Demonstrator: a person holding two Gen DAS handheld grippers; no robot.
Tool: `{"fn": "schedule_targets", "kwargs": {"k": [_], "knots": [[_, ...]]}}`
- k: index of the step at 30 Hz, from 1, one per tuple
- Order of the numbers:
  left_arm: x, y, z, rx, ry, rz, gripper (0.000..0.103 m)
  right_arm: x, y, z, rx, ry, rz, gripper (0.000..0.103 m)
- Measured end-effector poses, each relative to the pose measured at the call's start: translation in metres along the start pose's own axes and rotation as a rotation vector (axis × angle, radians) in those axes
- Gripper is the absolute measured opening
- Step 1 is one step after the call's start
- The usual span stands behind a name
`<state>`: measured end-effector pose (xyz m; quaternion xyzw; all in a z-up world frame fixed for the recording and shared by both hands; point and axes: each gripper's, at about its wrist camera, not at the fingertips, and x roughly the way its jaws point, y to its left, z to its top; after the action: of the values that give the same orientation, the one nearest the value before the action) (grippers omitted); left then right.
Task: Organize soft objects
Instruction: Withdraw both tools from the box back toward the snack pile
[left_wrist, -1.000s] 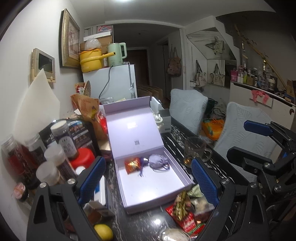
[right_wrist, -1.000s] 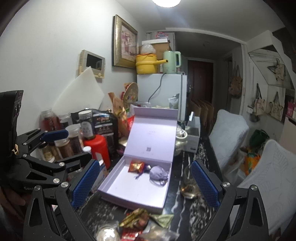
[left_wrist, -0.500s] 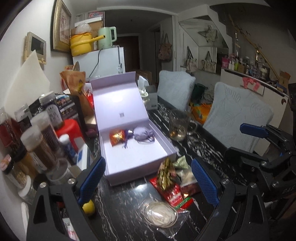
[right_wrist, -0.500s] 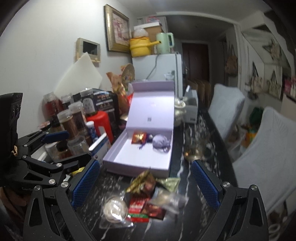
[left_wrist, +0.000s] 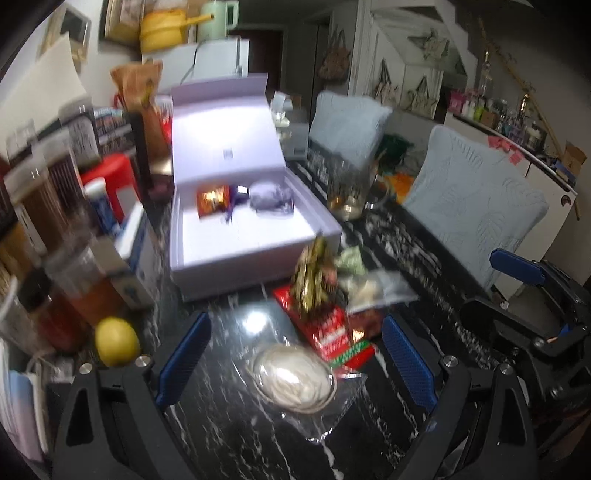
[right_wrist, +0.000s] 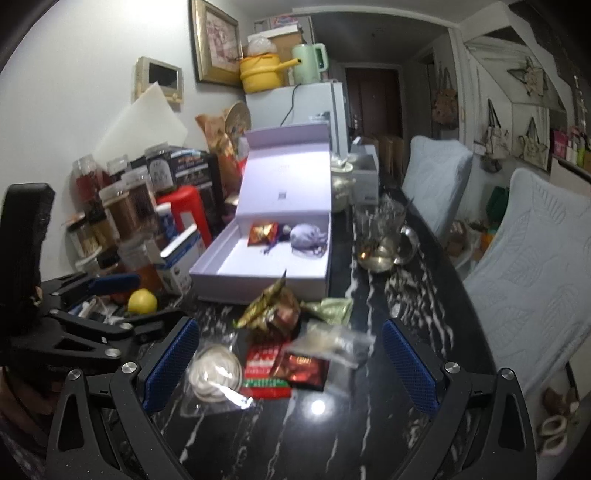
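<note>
Black marble table (right_wrist: 369, 435) holds my packets (right_wrist: 291, 365) before a lilac box (right_wrist: 258, 266); I see both tools, left tool (left_wrist: 295, 358) and right tool (right_wrist: 291, 362), wide open, gripping nothing.

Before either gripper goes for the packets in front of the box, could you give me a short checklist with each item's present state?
1. Left gripper open and empty: ok.
2. Right gripper open and empty: ok.
3. Lavender box lid up, floor space free: ok.
4. Pile of packets on the table outside the box, in front of both grippers: ok.
5. Clear bag with white coil between the left gripper's fingers: ok, not yet touched.
6. Glass mug clear of the path to the box: cannot tell.
</note>
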<state>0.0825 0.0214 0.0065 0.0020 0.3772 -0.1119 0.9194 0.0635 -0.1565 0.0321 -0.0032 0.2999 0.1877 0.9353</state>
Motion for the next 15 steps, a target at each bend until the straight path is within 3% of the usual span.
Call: {"fn": "schedule_targets", "kwargs": {"k": [15], "knots": [[0.051,0.008,-0.039,-0.092,0.166,-0.008,0.095,0.032,-0.008,-0.048,0.058,0.112,0.006,0.101]]}}
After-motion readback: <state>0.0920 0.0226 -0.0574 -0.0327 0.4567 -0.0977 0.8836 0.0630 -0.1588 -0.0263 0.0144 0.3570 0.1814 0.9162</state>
